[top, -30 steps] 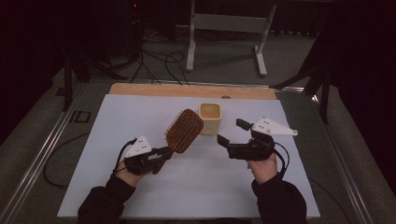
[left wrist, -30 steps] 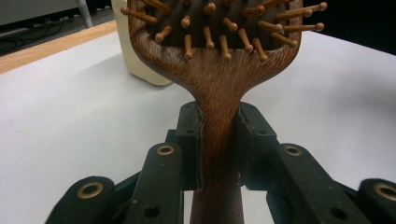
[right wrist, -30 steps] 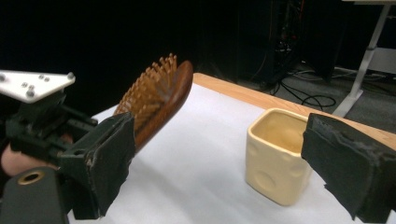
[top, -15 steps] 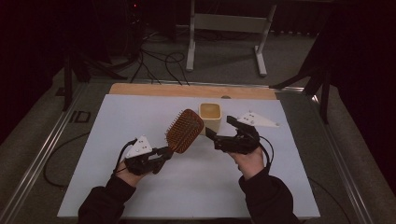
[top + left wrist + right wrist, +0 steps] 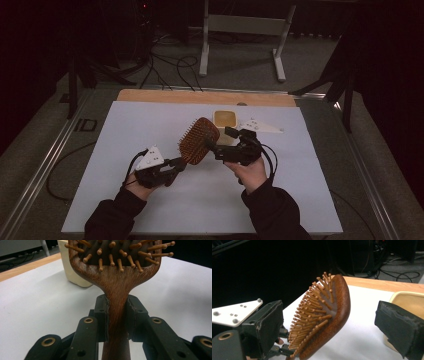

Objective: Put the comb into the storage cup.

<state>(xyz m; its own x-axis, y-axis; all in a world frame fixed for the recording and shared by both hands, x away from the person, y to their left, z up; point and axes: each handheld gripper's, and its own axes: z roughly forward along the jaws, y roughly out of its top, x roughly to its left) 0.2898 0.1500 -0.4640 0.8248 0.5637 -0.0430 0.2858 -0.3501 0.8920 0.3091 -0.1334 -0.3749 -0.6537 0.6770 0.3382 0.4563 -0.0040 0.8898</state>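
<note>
White sheeting (image 5: 120, 150) covers the table, with a bare wooden strip (image 5: 165, 96) along its far edge at 12 o'clock. Beyond that lie a dark floor, loose cables (image 5: 170, 67) and a grey metal stand (image 5: 245, 30).

Near the sheet's middle, a wooden paddle hairbrush (image 5: 199, 141) stands tilted off the surface, head up toward 1 o'clock, handle down toward 7 o'clock. In the left gripper view its handle (image 5: 117, 315) sits pinched between the two black jaws, which are closed tight against the wood on both sides. The left gripper (image 5: 172, 166) lies at 7 o'clock of the brush head, held by a hand in a dark sleeve.

The right gripper (image 5: 218, 142) sits at 3 o'clock of the brush head, jaws spread wide; in the right gripper view the bristled head (image 5: 324, 315) lies between the parted jaws, touching neither that I can see.

A small cream tub (image 5: 225, 122) stands just behind the right gripper, at 1 o'clock of the brush.
</note>
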